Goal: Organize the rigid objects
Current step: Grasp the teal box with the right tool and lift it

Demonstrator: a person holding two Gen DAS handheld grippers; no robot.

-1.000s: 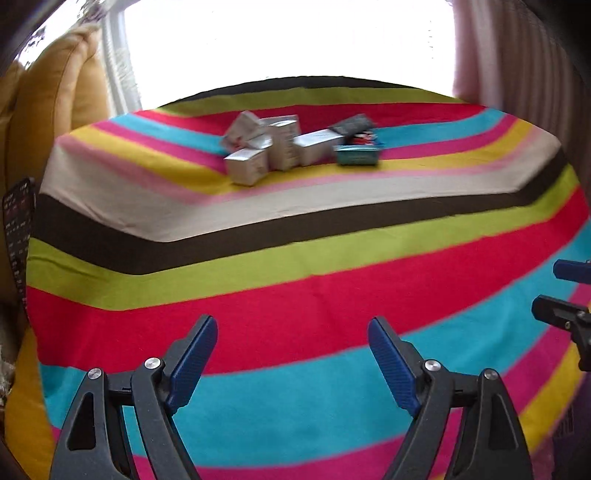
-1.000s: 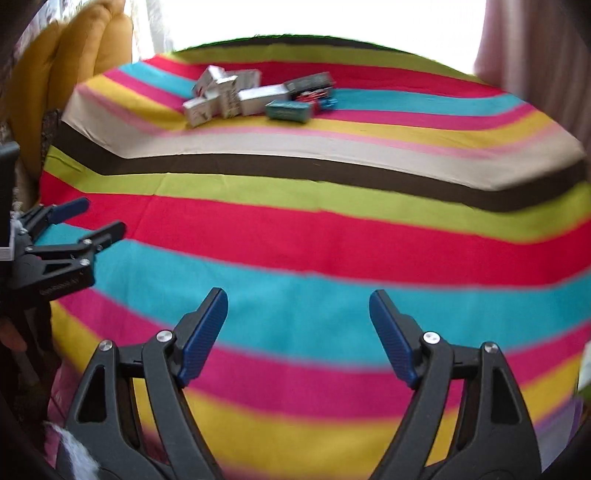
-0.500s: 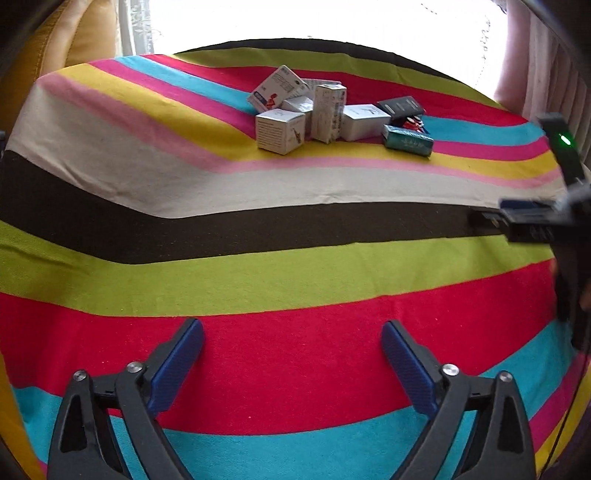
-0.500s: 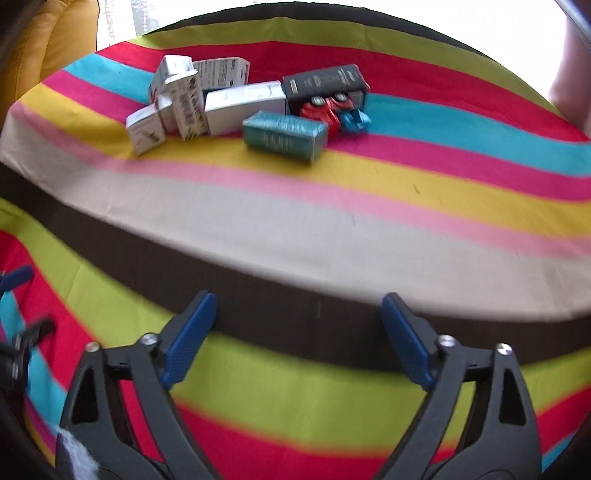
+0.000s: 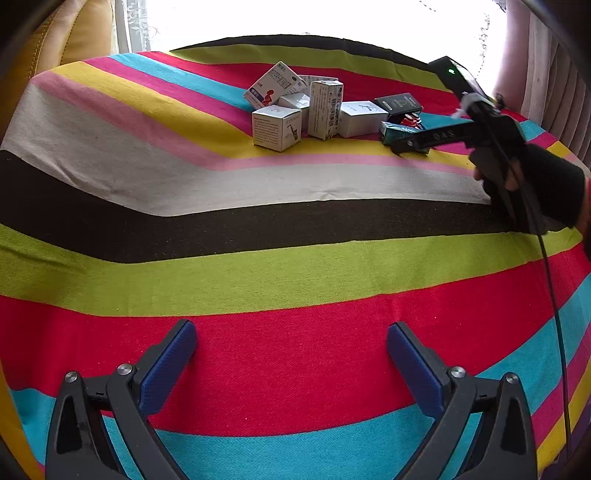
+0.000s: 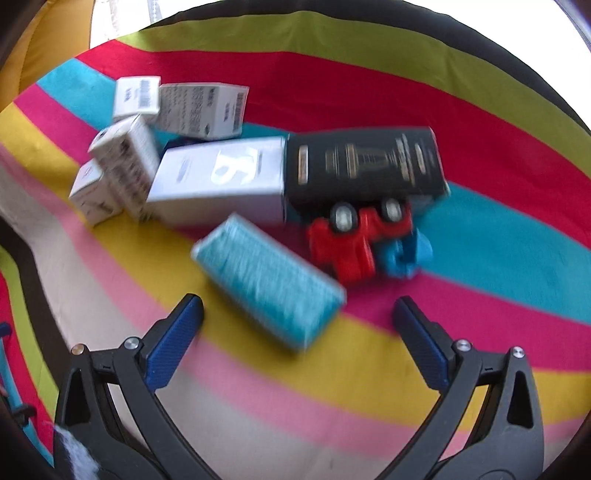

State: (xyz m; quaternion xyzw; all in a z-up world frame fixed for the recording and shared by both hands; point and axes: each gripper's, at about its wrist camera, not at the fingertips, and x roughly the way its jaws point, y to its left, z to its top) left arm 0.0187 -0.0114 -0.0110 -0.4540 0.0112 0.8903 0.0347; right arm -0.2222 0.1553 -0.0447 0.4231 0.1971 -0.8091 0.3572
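Observation:
A cluster of small boxes lies on the striped cloth. In the right wrist view a teal box lies just ahead of my open right gripper, partly between the fingers. Behind it are a white box, a black box, a red toy car on its side and a blue toy. Smaller white boxes stand at the left. My left gripper is open and empty, far short of the white boxes. The right gripper also shows in the left wrist view, at the teal box.
The striped cloth covers the whole surface. A yellow cushion stands at the far left and a pink curtain at the far right. A bright window lies behind the boxes.
My right gripper has moved forward quickly to the box cluster and now stands at the teal box. My left gripper has moved forward a little. Both stay open.

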